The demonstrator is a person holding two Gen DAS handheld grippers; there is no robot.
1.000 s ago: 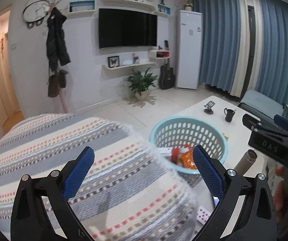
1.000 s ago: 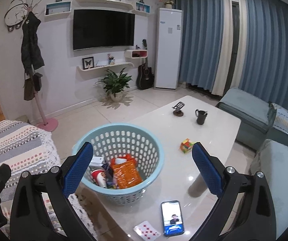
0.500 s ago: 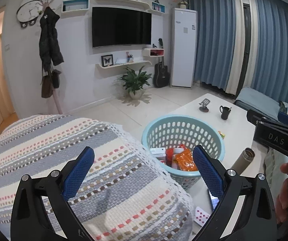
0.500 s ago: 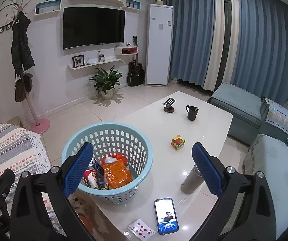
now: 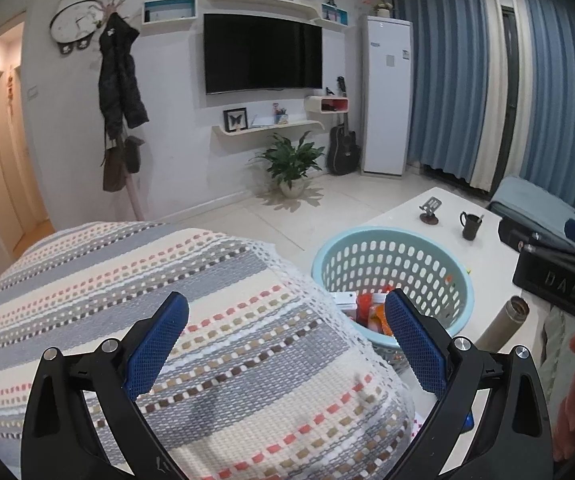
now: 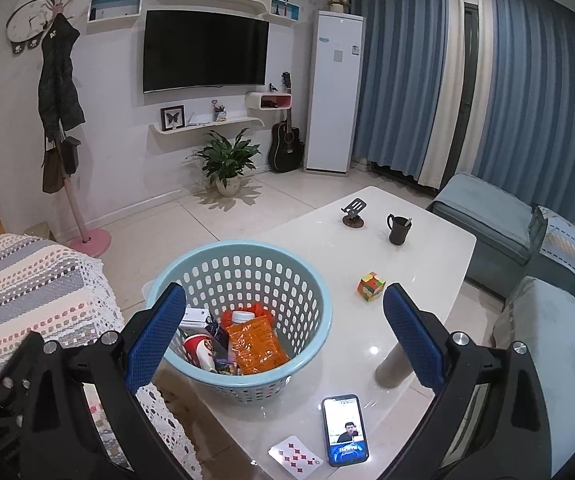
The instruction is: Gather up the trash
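both views have pulled back and risen over the last second: the blue basket [image 6: 239, 312] now sits lower and smaller in the right wrist view, and the whole white desk [image 6: 427, 264] shows. that reads as a step back after dropping something in, so the collecting looks well along.

the left tongs [image 5: 285, 346] are spread apart and empty, over the striped blanket [image 5: 147, 300] at lower left of the frame. the right tongs [image 6: 283, 334] are also apart and empty, framing the basket.

the trash, including an orange snack bag [image 6: 257, 344] and a red cup [image 6: 201, 350], lies inside the basket at lower centre.

left on the desk: a phone [image 6: 345, 430] and a playing card [image 6: 295, 454] close to the near edge, a puzzle cube [image 6: 371, 286] at centre right, a dark mug [image 6: 398, 230] further back, and a metal flask [image 6: 391, 366] behind the right finger. open room lies mid-desk.
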